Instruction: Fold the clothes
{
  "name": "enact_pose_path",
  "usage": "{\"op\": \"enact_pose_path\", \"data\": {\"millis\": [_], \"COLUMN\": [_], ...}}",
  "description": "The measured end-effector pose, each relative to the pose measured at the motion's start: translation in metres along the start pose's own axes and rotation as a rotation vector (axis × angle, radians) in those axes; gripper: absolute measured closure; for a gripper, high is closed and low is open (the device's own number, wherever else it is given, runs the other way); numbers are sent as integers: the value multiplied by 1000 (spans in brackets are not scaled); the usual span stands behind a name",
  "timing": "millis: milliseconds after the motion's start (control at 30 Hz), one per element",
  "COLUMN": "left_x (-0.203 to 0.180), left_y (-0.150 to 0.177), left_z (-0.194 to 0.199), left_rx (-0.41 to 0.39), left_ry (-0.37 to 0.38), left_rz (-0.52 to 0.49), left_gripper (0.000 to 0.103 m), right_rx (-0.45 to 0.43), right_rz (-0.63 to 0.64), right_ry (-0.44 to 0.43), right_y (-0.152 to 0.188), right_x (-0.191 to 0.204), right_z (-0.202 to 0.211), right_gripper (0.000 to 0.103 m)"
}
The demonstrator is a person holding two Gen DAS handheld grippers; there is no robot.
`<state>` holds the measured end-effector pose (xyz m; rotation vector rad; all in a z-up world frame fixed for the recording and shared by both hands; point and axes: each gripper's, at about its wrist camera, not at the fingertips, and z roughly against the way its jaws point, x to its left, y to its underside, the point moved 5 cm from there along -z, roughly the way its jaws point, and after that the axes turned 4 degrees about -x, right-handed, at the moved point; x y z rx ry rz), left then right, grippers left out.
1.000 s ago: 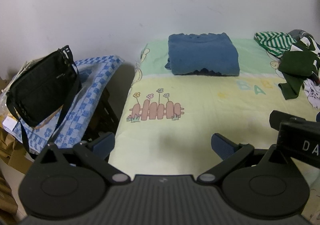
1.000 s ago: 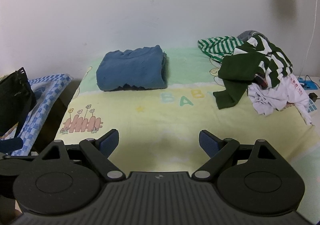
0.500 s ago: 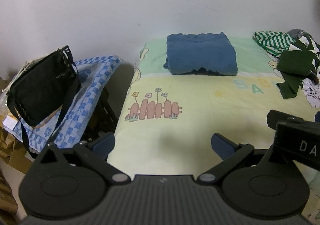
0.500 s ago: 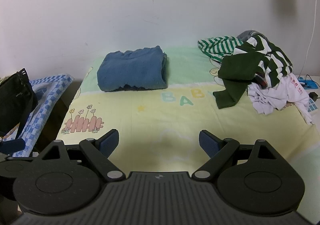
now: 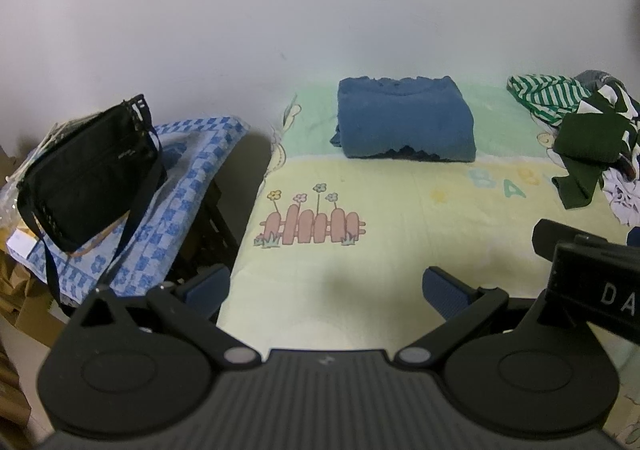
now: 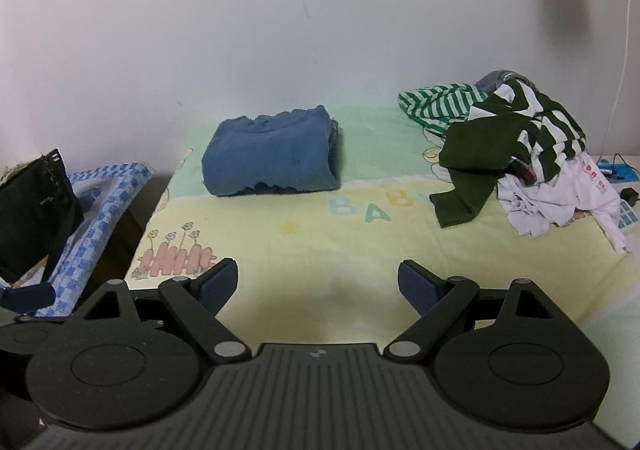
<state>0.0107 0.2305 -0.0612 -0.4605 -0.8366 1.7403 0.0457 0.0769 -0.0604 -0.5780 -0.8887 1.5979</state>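
Both the left gripper (image 5: 326, 286) and right gripper (image 6: 318, 282) hover released and empty over the bed (image 6: 360, 250), with the folded blue garment (image 6: 272, 153) near the wall and the unfolded pile (image 6: 532, 153) far right.

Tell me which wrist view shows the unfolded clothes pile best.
The right wrist view: the whole unfolded clothes pile shows there, striped, dark green and white pieces all visible right of the folded blue garment. The left wrist view cuts the pile off at its right edge.
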Motion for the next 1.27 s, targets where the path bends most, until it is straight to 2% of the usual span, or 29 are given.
{"op": "enact_pose_path", "data": {"millis": [533, 767, 1267], "left_x": [11, 13, 13], "left_y": [2, 2, 1], "left_z": [4, 5, 8], "left_rx": [-1, -8, -12], "left_ry": [-8, -11, -10], "left_rz": [34, 37, 43], "left_gripper": [0, 0, 1], "right_rx": [-39, -9, -9], "right_rz": [11, -27, -33], "right_ry": [5, 16, 20], "right_y": [-3, -1, 1], "right_x": [5, -1, -4], "right_z": [8, 3, 4], "right_gripper": [13, 13, 13]}}
